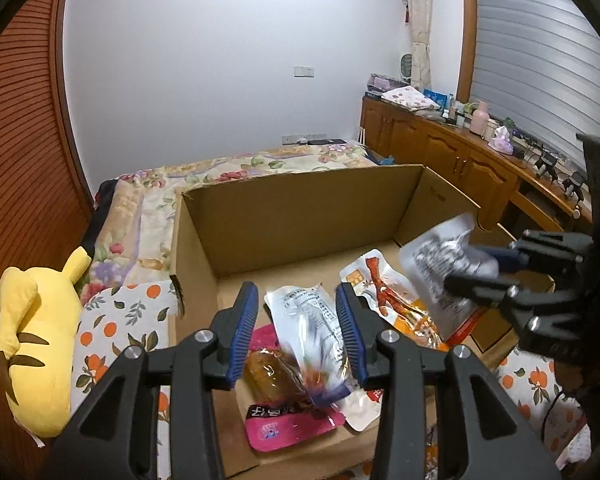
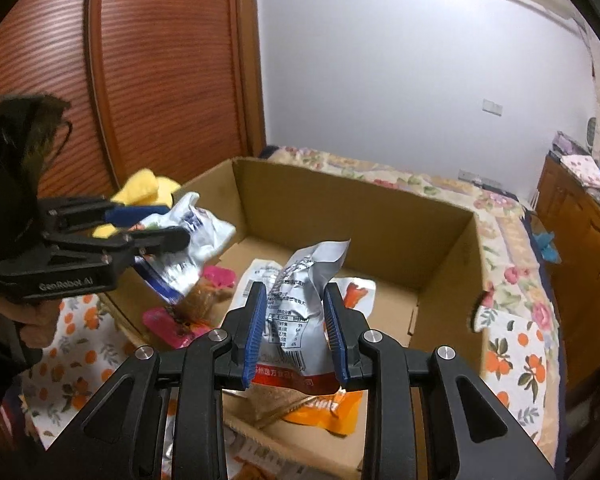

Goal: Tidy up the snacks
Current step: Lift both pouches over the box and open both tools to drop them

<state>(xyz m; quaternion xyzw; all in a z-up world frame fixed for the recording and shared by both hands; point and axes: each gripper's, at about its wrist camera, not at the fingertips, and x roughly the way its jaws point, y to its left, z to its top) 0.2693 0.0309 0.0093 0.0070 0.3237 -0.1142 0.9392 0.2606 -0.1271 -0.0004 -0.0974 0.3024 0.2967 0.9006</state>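
Left wrist view: left gripper (image 1: 297, 334) pinches a silver packet (image 1: 314, 332) over the cardboard box (image 1: 300, 216) on the bed — a pink packet (image 1: 288, 426) and an orange packet (image 1: 396, 300) lie on the box floor, a yellow plush toy (image 1: 40, 344) sits beside the box. Right wrist view: right gripper (image 2: 295, 334) clamps a crumpled silver pouch (image 2: 300, 300) above the box (image 2: 360, 216) — the left gripper (image 2: 160, 232) hangs over the box's left wall with its packet (image 2: 192, 240) between the fingers.

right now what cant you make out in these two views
- Silver foil snack packet between the left tongs, left wrist view: print motion-blurred, unreadable.
- Silver foil packet with the red band in the right tongs, right wrist view: its lower edge is hidden behind the tongs.
- Brown cardboard box: its near floor is covered by packets.
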